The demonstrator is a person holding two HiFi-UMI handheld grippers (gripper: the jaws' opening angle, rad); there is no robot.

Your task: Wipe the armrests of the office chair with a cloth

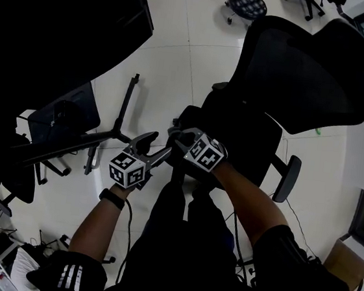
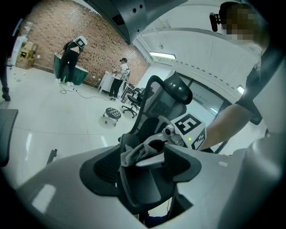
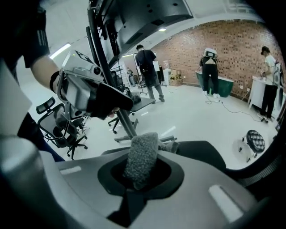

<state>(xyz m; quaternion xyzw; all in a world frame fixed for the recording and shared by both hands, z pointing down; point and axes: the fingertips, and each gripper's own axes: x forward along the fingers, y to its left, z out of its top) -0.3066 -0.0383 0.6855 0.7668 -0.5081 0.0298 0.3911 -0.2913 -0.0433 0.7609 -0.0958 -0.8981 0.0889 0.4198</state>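
Observation:
The black office chair [image 1: 308,71] stands in front of me, its far armrest [image 1: 287,178] free. Both grippers meet at the near armrest [image 1: 188,117]. My left gripper [image 1: 157,147] has its jaws on either side of the armrest pad [image 2: 138,183] and grips it. My right gripper [image 1: 181,137] is shut on a grey fuzzy cloth [image 3: 142,156], which rests on the pad's front end [image 2: 134,152]. In the right gripper view the cloth stands up between the jaws, the dark pad [image 3: 201,154] lies behind it, and the left gripper [image 3: 107,100] is at upper left.
A round stool [image 1: 246,3] stands beyond the chair. A black stand with spread legs [image 1: 115,127] and another chair [image 1: 64,118] are on the white floor to the left. A cardboard box [image 1: 338,260] sits at lower right. Several people [image 3: 147,67] stand far off by a brick wall.

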